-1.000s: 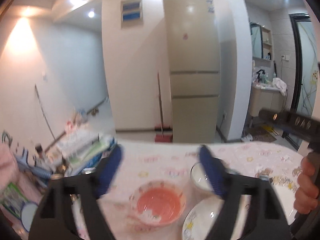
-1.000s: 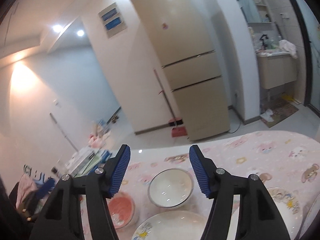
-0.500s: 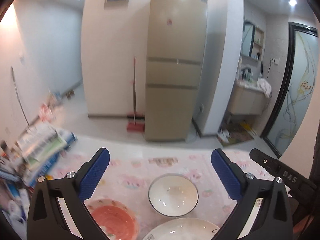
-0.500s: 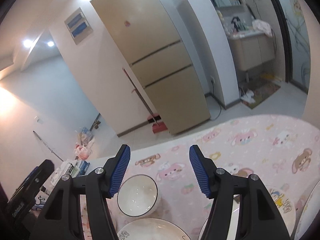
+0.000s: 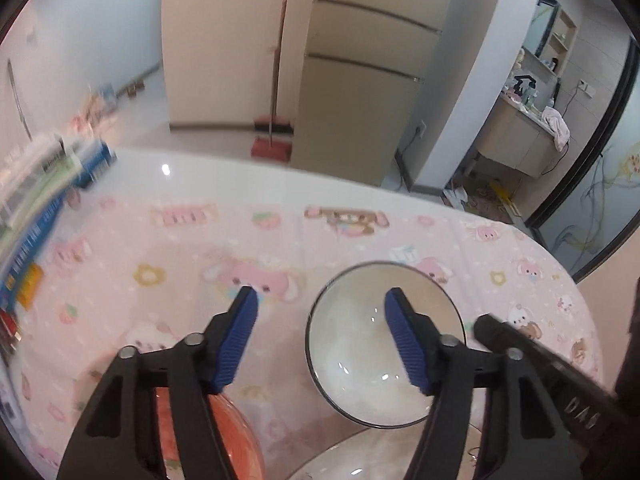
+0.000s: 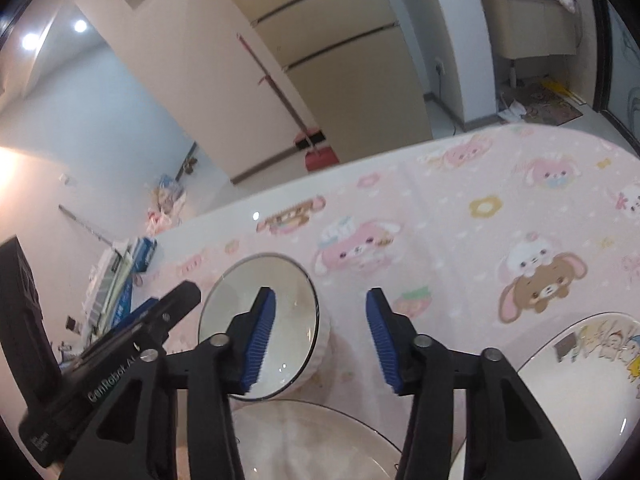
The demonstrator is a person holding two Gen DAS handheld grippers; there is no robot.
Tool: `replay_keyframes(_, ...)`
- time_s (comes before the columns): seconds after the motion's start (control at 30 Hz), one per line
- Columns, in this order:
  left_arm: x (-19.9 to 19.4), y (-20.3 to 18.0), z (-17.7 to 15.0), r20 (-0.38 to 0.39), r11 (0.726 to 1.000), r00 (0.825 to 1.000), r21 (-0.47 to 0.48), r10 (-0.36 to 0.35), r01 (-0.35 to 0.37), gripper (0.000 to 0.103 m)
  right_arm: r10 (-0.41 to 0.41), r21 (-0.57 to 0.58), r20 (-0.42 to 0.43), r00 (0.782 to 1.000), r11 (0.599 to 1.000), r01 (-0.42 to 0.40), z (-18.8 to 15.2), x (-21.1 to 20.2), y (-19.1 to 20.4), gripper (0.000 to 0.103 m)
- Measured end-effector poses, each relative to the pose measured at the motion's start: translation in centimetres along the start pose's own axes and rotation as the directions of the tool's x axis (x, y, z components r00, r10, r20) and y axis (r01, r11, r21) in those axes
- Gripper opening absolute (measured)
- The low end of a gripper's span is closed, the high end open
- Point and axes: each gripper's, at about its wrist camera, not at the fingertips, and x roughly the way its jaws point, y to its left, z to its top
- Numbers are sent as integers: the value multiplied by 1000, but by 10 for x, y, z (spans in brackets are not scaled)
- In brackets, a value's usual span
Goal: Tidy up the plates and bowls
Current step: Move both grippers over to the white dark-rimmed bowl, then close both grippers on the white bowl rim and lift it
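Both grippers have tipped downward and come closer to the table since half a second ago, so the white bowl (image 5: 384, 344) now fills far more of each view and the fridge has slid up toward the top edge. The left gripper (image 5: 320, 340) has also narrowed its spread, though its jaws remain open with nothing between them; its right finger (image 5: 404, 344) appears over the bowl's inside. The right gripper (image 6: 318, 340) hangs with jaws apart and empty, its left finger (image 6: 258, 340) over the same white bowl (image 6: 280, 300), which sits on the pink cartoon tablecloth (image 6: 460, 220). Just in front of the bowl lies a pale plate (image 6: 312, 440), cut off by the lower edge, and a second plate with cartoon pictures (image 6: 580, 368) rests to the right, near the table's edge. In the left view an orange-pink bowl (image 5: 236, 436) shows low down, partly hidden behind the left gripper's frame. A red broom (image 5: 272, 140) leans by the beige fridge (image 5: 360, 100) across the floor, and blurred boxes (image 5: 36, 200) are stacked at the table's left side.
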Motion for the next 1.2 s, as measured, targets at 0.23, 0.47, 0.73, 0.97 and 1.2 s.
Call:
replay_keyframes(0.23,20,-4,-5,-71,1000,997,28,8,-6,31,3,9,-60,998,1000,-3,-7,21,-2,42)
replay_keyframes(0.47,27,8,-6,-107,1000,994,2,7,-7,13,16,17,-91,996,1000,-14,-16,40,-4,25)
replay_keyframes(0.73,34,-5,-14,-102,991,989,82,110,-102,9,4,-11,-75,997,1000,-5,-18,40,-2,23)
replay_keyframes(0.97,20,1,-10,-96,999,995,44,-19,24,9,14,28,-66,998,1000,-12,-11,33,-12,14)
replay_keyframes(1.2,-3,-12,-7,-26,998,999,58,25,-23,9,43,59,-67,997,997,-39,-6,16,-8,15)
